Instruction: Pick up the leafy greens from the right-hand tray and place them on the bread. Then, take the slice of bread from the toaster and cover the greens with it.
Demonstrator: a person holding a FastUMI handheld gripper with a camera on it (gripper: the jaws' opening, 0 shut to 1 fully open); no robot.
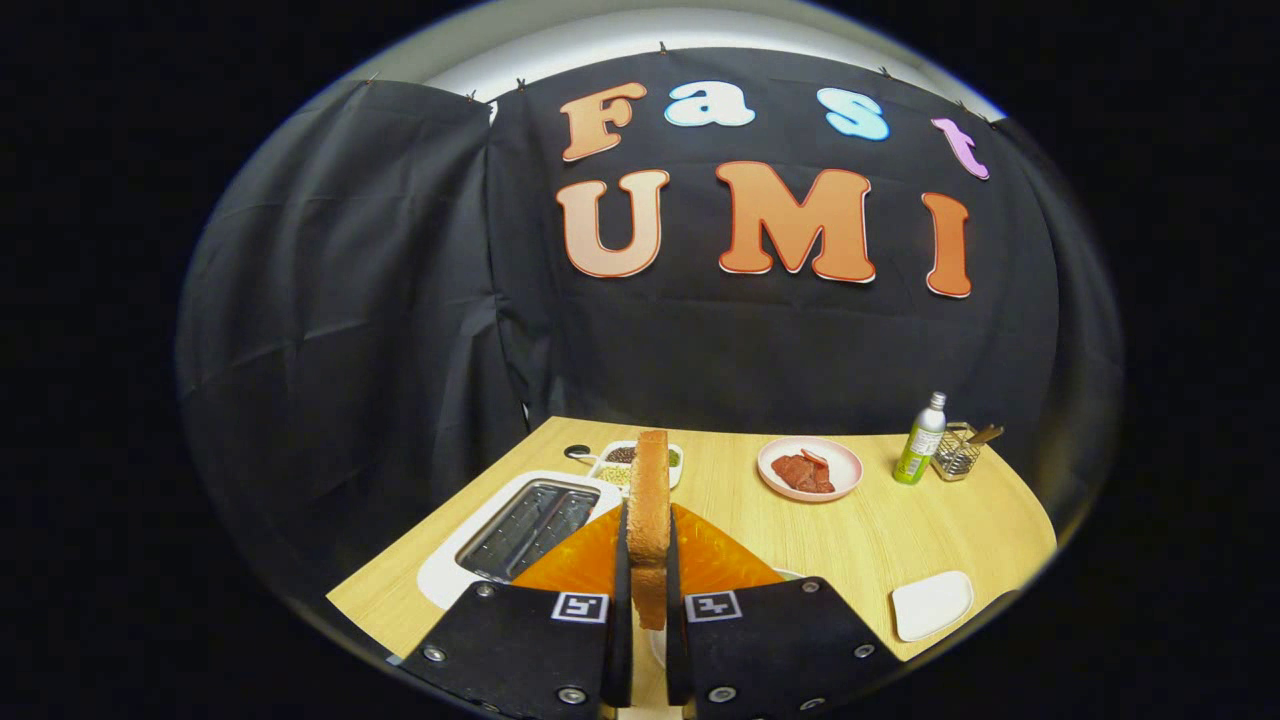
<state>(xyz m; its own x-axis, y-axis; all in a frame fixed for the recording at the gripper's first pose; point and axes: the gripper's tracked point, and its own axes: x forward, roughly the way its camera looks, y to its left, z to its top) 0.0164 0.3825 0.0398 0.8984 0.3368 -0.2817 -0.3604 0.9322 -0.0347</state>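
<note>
Black-draped booth, light wood tabletop [800, 530] underneath. Tongs [648, 600] are holding the bread slice [649, 500] edge-on: both fingers are pressing on its flat faces, the gap between them no wider than the slice. Slice is standing upright, long axis rising up out of the fingers and away from them, crust edge facing the camera.

Toaster [520, 525] is sitting just ahead and to the left of the fingers, near the tabletop's left edge, slots showing empty, so my read is the slice is already out and the second half of the task is running. Orange tray [715, 560] is lying directly under and just beyond the fingers. Can't see the greens or the base bread; the held slice and fingers are blocking whatever is below.

Key relation: the target should be lying flat below the tongs while the slice is vertical, so the next move probably needs the slice tipped onto its face before lowering.

Pink plate [840, 458] with red slices, green bottle [922, 442] and wire basket [956, 455] are sitting toward the far right corner, well apart.
</note>
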